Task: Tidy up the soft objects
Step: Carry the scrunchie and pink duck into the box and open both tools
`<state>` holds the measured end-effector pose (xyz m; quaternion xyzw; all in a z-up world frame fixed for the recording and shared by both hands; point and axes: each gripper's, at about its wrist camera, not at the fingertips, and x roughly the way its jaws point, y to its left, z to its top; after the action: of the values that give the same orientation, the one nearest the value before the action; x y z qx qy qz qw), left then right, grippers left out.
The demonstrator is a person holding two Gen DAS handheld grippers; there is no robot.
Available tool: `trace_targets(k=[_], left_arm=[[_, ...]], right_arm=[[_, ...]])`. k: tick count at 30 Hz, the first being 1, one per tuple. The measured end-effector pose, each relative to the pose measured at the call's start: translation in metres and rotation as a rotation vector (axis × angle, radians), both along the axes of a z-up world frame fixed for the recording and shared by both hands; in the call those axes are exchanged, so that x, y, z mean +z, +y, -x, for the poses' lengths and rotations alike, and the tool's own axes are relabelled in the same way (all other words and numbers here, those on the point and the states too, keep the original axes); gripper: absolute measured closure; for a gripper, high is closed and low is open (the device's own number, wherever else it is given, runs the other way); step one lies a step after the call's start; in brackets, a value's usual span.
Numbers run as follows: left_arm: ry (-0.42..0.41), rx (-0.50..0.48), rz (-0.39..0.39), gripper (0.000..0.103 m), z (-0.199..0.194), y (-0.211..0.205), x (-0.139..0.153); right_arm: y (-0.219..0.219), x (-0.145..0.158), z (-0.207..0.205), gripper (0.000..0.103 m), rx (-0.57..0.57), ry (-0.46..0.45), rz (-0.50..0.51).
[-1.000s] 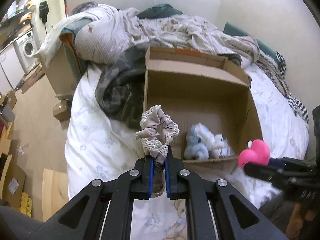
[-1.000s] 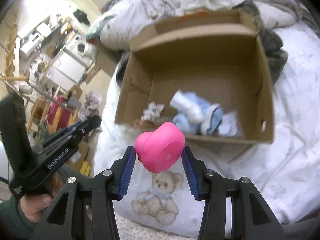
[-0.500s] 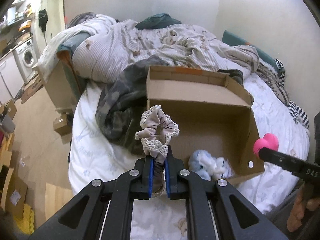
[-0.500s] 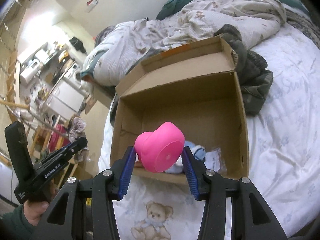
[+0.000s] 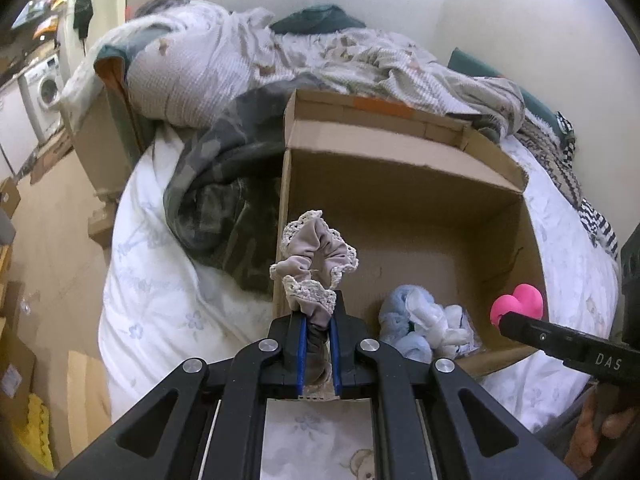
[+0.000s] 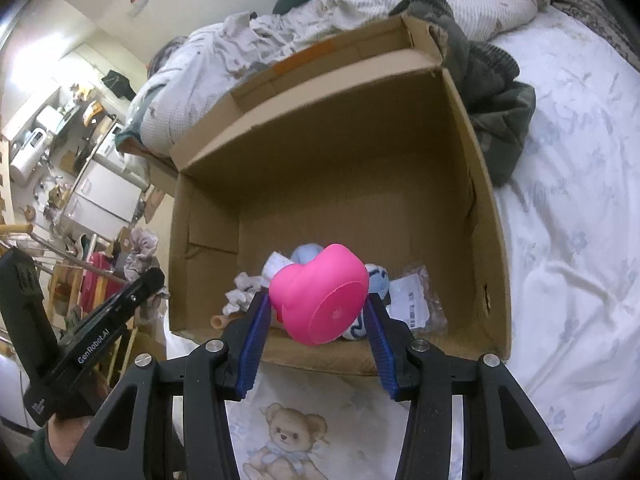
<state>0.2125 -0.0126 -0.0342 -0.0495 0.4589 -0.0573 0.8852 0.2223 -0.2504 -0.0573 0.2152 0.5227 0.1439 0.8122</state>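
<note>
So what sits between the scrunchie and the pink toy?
In the left wrist view, a fluffy blue-and-white bundle in the cardboard box lies between scrunchie and pink toy.

A white floral bed (image 6: 568,240) carries an open cardboard box (image 6: 486,216), a dark blanket (image 5: 224,200) and rumpled bedding (image 5: 224,68).

I see a bed (image 5: 168,320) under a white flowered sheet (image 6: 580,240), a teddy bear print (image 6: 288,440) at its near edge. A rumpled quilt (image 5: 224,68) and dark blanket (image 5: 224,184) lie beyond. A washing machine (image 5: 46,88) stands far left.
</note>
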Motion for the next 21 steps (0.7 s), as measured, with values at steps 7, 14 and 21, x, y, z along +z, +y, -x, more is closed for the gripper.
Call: trace_targets(k=[7, 14, 21], left_arm=[[0.051, 0.008, 0.017, 0.094, -0.007, -0.001, -0.015], [0.082, -0.042, 0.056, 0.094, -0.011, -0.010, -0.021], [0.071, -0.087, 0.053, 0.094, -0.008, -0.021, -0.017]], right_arm=[[0.005, -0.021, -0.005, 0.052, -0.002, 0.087, 0.014], [0.006, -0.025, -0.007, 0.052, -0.005, 0.093, 0.032], [0.009, -0.024, -0.008, 0.052, 0.005, 0.090, 0.058]])
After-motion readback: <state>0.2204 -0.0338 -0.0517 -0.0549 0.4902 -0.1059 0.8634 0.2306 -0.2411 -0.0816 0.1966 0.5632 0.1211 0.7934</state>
